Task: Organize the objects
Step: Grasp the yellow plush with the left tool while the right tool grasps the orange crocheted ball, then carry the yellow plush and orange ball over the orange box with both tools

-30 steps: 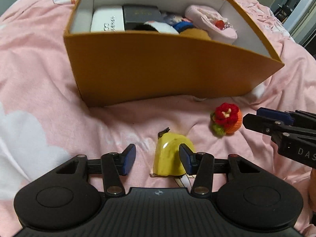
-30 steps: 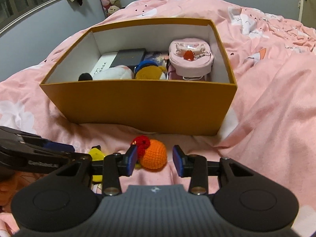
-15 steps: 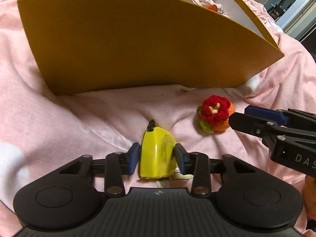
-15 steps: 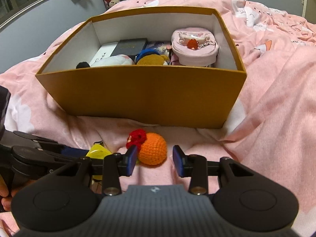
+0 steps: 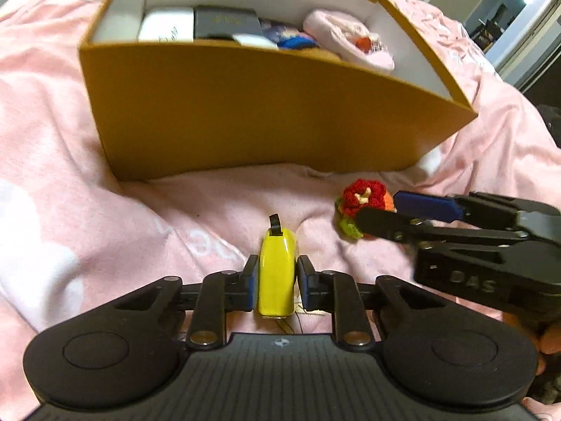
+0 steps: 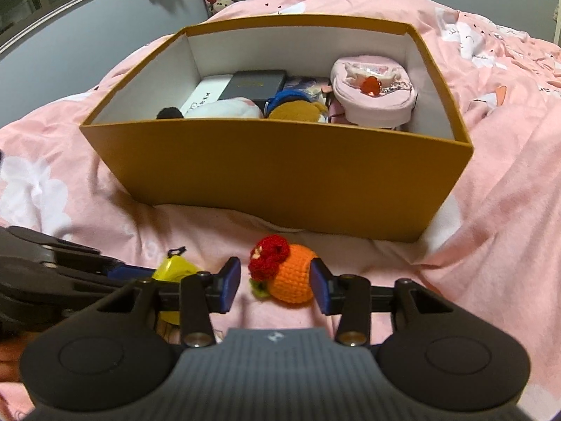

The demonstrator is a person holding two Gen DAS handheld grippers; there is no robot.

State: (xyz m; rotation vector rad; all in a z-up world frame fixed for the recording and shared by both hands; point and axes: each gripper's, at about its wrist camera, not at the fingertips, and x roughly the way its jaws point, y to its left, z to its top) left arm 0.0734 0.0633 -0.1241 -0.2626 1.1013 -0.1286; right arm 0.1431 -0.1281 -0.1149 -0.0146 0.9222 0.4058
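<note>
— On the pink bed (image 6: 491, 182), in front of the orange box (image 6: 280, 179), what do you have?

— I have two small toys there. My left gripper (image 5: 276, 282) is around the yellow toy (image 5: 277, 273). Its fingers (image 5: 251, 282) have just been closing, and now both blue pads press on the sides of the toy. The toy has a little black loop on top.

— And your other hand?

— My right gripper (image 6: 276, 284) is down over the knitted orange ball (image 6: 292, 280). The ball has a red flower (image 6: 268, 258) on it and a bit of green under the flower. The fingers on that side have just been opening a little. They stand apart, one on each side of the ball. The right one looks very near the ball, but I cannot tell if it touches. The left one has a gap.

— Where is the ball?

— It sits on the bed, just in front of the box, a little to the right of the yellow toy.

— What is in the box?

— A white case (image 6: 207, 96), a black case (image 6: 256, 84), a pink pouch (image 6: 375, 94) with a red charm, a brown soft toy (image 6: 298, 110) and a white soft toy (image 6: 224, 109).
</note>
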